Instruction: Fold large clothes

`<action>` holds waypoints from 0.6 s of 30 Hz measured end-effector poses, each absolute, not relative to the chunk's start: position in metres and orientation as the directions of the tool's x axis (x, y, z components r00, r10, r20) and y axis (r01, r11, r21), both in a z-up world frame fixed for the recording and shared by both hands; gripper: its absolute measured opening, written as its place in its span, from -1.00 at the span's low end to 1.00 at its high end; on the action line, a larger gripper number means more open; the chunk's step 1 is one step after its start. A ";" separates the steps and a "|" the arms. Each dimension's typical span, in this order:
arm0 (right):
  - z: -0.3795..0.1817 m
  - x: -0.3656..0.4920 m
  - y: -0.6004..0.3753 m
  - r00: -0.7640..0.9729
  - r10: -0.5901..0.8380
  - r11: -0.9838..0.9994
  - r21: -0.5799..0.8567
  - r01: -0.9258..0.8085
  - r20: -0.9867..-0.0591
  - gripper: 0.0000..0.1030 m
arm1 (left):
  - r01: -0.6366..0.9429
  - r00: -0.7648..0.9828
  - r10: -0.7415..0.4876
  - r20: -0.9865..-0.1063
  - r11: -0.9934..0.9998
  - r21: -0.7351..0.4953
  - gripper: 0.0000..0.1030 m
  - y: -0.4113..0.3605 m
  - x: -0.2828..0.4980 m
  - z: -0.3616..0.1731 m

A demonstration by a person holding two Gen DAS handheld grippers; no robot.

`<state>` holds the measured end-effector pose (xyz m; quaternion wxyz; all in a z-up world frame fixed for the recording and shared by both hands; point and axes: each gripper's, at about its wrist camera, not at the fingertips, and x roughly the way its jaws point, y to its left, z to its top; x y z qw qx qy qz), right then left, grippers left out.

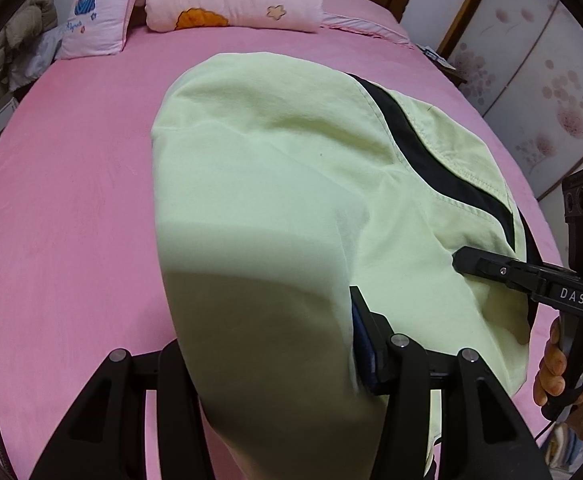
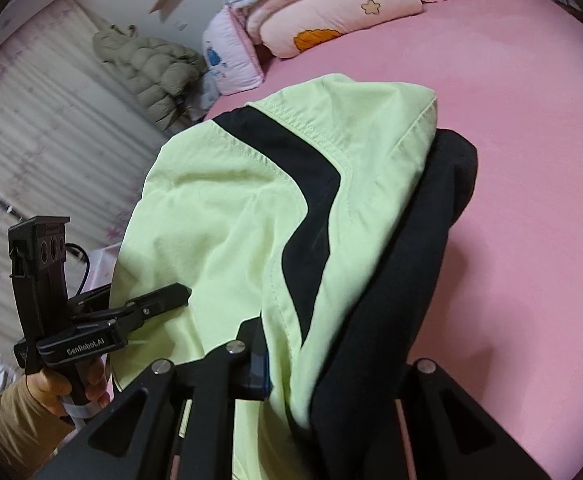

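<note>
garment: light green jacket (image 1: 275, 168) with black trim, centre of frame, on the pink bed (image 1: 71, 184)
left hand-held gripper (image 1: 267, 364): clamped on jacket's near edge
right hand-held gripper (image 2: 291, 364): clamped on jacket too
progress: partly folded; judged midway, more folds left

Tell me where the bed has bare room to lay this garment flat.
Bare pink sheet lies left of the green garment, up to the pillow. More lies between the garment and the folded quilt, and on its right. The near edge is crowded: the left gripper and right gripper hold cloth there.
</note>
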<state>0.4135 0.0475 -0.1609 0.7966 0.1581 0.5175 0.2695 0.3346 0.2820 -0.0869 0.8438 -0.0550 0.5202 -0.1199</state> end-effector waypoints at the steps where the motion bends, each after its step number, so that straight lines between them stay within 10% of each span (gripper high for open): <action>1: -0.169 0.420 0.052 0.320 0.588 0.808 0.526 -0.265 -0.743 -0.71 | 0.145 0.434 -0.260 -0.863 0.965 -0.218 -0.03 0.291 0.349 -0.101; 7: -0.223 0.476 0.082 0.301 0.523 0.850 0.464 -0.248 -0.798 -0.71 | 0.115 0.425 -0.232 -0.875 0.973 -0.202 0.05 0.306 0.402 -0.169; 14: -0.257 0.497 0.085 0.274 0.432 0.895 0.373 -0.243 -0.859 -0.35 | 0.045 0.482 -0.102 -0.870 0.995 -0.091 0.97 0.320 0.409 -0.199; 18: -0.234 0.473 0.067 0.320 0.397 0.910 0.322 -0.263 -0.860 -0.17 | 0.029 0.513 -0.036 -0.858 0.999 -0.025 0.97 0.334 0.387 -0.177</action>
